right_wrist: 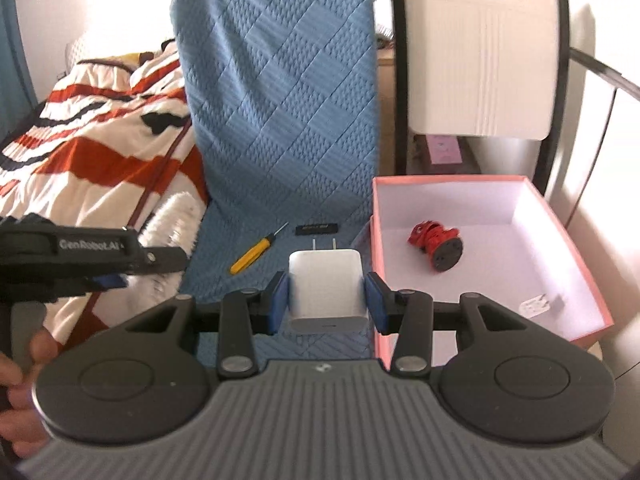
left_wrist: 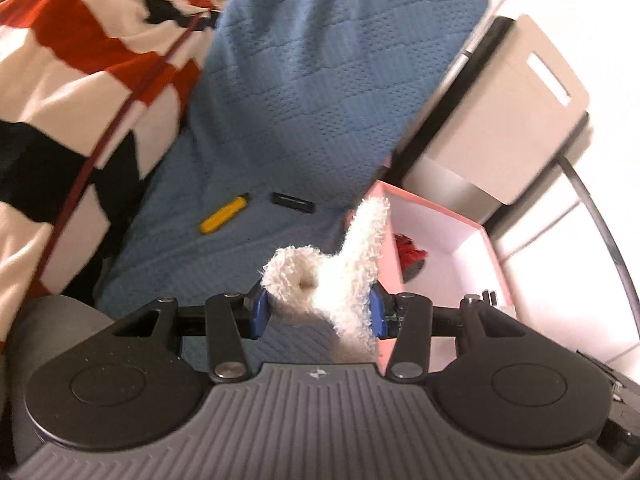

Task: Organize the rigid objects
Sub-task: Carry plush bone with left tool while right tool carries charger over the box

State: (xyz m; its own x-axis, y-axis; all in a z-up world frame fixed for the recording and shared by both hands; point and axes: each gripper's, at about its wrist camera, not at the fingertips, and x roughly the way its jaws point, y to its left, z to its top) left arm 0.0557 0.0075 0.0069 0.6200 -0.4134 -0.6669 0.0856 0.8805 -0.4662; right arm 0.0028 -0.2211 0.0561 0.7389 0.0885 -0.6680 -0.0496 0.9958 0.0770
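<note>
A striped quilt (right_wrist: 100,128) covers the bed beside a blue quilted mat (right_wrist: 280,100). A pale chair (right_wrist: 480,60) stands behind an open pink box (right_wrist: 576,240) holding a red toy (right_wrist: 434,242). On the mat lie a yellow screwdriver (right_wrist: 250,258) and a small black bar (right_wrist: 318,229). The right gripper (right_wrist: 326,300) clamps a white charger (right_wrist: 326,292) above the mat, beside the box. The left gripper (left_wrist: 316,312) clamps a fluffy white item (left_wrist: 340,276).
</note>
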